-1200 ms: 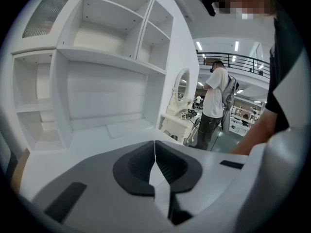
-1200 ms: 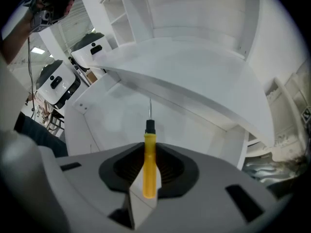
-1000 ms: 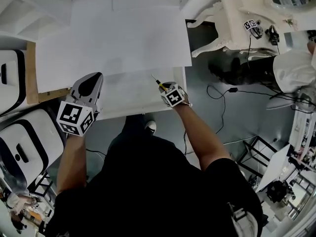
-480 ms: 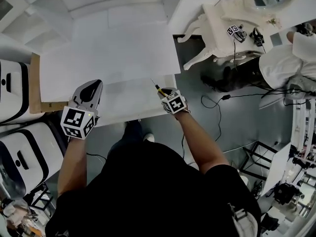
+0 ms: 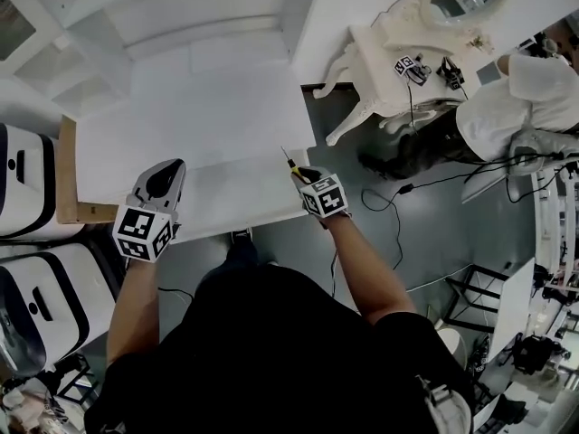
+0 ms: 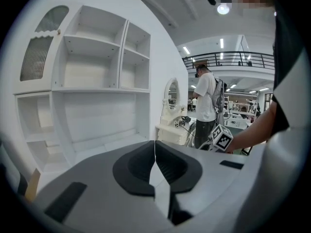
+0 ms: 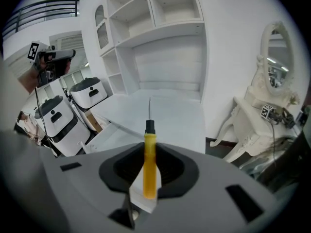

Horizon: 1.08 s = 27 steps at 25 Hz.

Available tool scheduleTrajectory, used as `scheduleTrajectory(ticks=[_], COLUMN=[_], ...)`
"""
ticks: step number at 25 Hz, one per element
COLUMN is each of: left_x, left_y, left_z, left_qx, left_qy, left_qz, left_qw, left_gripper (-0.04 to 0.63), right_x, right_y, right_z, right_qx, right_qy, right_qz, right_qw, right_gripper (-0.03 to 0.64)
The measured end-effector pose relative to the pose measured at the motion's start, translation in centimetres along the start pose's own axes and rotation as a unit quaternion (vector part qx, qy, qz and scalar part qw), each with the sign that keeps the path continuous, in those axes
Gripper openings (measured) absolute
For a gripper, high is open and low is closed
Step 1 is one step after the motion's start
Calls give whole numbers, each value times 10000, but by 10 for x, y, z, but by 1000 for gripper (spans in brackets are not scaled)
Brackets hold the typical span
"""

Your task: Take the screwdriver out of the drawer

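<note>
Closest to me, the right gripper [image 7: 149, 147] is clamped on the yellow plastic handle of the slim screwdriver [image 7: 150, 174]. Its jaws stand at a middling width, pressing the handle from both sides. The black collar and thin metal shaft stick straight out past the tips. I judge that lengthwise hold is what stops the tool swinging while it is carried.

In the head view the right gripper [image 5: 306, 177] is at the front right corner of the broad white desk [image 5: 208, 98], and the screwdriver [image 5: 290, 161] points inward over that corner. It touches nothing. A pale white drawer panel [image 5: 240, 188] seems to project from the desk's front edge. I cannot tell how far it is pulled out, but the tool looks clear of it, so the removal reads as essentially done.

The left gripper [image 6: 155, 147] has its jaws closed together with nothing between them. In the head view the left gripper [image 5: 168, 166] sits at the desk's front edge towards the left side, probably kept there out of the way.

Behind the desk rises a tall white shelving unit [image 7: 165, 13] with bare compartments. To the desk's right stands an ornate white vanity table with an oval mirror [image 5: 398, 48], and beyond that is a person in a white shirt [image 5: 516, 107].
</note>
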<state>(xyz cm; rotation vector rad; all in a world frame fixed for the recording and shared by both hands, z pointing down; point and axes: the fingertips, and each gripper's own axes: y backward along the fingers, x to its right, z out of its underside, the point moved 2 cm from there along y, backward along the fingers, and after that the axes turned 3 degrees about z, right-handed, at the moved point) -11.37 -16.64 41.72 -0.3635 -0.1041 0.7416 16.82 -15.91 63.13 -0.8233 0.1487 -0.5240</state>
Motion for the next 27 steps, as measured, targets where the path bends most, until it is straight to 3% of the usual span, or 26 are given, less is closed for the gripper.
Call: scheduleTrajectory(ticks=[27], left_x=[63], left_y=[60], left_z=[5], left_qx=[142], left_qy=[-64], left_qz=[-80], left_qw=[9998], left_gripper=[20], right_x=[-16], right_y=[144], right_z=[-50], right_qx=[1409], right_qy=[-166], right_qz=[169], right_qw=[9897], right_gripper=[85])
